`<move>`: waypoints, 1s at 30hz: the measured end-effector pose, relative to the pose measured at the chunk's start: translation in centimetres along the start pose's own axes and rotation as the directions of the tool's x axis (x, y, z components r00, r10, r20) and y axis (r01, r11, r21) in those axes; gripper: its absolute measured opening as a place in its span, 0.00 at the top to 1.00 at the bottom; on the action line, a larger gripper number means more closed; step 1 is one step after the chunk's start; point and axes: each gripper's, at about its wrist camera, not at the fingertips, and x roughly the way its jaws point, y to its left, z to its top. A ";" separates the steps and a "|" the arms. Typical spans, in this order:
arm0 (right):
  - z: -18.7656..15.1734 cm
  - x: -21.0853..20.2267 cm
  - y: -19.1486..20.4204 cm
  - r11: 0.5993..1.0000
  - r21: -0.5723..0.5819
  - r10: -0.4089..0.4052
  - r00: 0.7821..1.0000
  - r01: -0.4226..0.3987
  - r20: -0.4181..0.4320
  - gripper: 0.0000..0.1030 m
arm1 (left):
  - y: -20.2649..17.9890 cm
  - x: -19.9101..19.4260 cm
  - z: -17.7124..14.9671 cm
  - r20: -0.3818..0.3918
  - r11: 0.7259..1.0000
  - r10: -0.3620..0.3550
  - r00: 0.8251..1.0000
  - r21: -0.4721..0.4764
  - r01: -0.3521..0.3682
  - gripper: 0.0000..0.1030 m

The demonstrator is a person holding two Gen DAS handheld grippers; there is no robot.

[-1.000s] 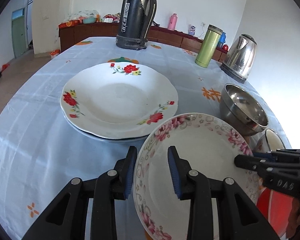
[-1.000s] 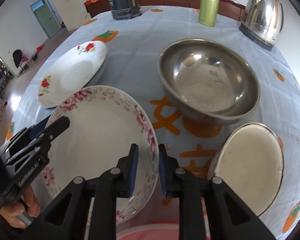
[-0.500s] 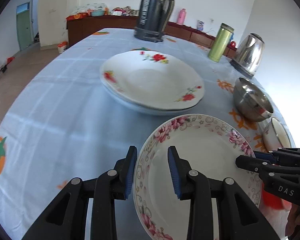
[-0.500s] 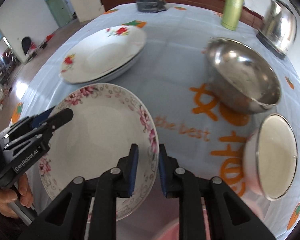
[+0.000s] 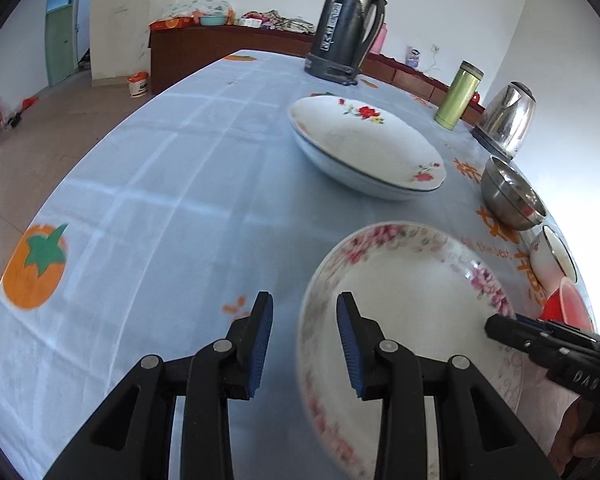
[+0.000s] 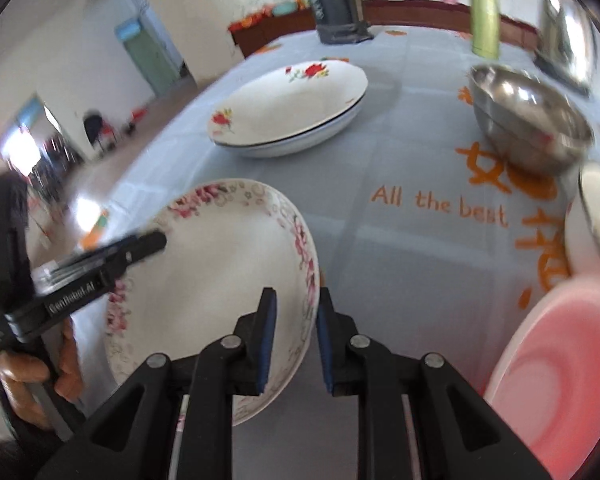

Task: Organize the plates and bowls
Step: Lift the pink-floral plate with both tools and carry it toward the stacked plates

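Note:
A pink-flowered plate [image 5: 412,312] is held above the table between both grippers; it also shows in the right wrist view [image 6: 216,272]. My left gripper [image 5: 304,340] straddles its left rim with the jaws apart, not clamped. My right gripper [image 6: 294,330] is shut on its right rim. A stack of two red-flowered plates [image 5: 364,148] sits further back on the table, also in the right wrist view [image 6: 288,108]. A steel bowl [image 5: 512,192] and a white bowl [image 5: 552,256] stand at the right.
A red bowl [image 5: 568,304] sits near the table's right front; it looks pink in the right wrist view [image 6: 556,376]. A dark thermos [image 5: 348,24], green flask [image 5: 458,96] and steel kettle [image 5: 506,118] stand at the back. The tablecloth [image 5: 140,216] stretches left.
Both grippers and the pink-flowered plate have moved back and left, away from the plate stack and bowls. The left jaws now stand wider around the rim.

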 end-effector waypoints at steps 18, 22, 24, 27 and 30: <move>-2.3 0.1 1.2 0.997 0.069 -0.022 0.995 0.015 0.097 0.73 | -1.4 -0.1 -2.0 0.039 1.000 0.001 0.999 0.004 -0.001 0.68; -2.6 0.1 1.4 0.997 0.037 -0.068 0.992 0.064 0.110 0.83 | -0.6 -0.2 -2.0 0.046 0.999 -0.016 0.999 -0.040 0.018 0.76; -2.7 -0.1 1.1 0.997 0.052 -0.061 0.992 0.056 0.112 0.84 | -0.2 -0.3 -2.0 0.047 0.997 -0.039 0.998 -0.062 0.042 0.78; -2.7 -0.3 1.0 0.997 0.054 -0.063 0.991 0.056 0.120 0.84 | -0.4 -0.5 -2.1 0.053 0.998 -0.042 0.998 -0.045 0.045 0.78; -2.6 -1.0 1.0 0.997 0.062 -0.054 0.988 0.045 0.146 0.85 | -0.3 -0.8 -1.8 0.063 0.996 -0.064 0.996 -0.054 0.067 0.78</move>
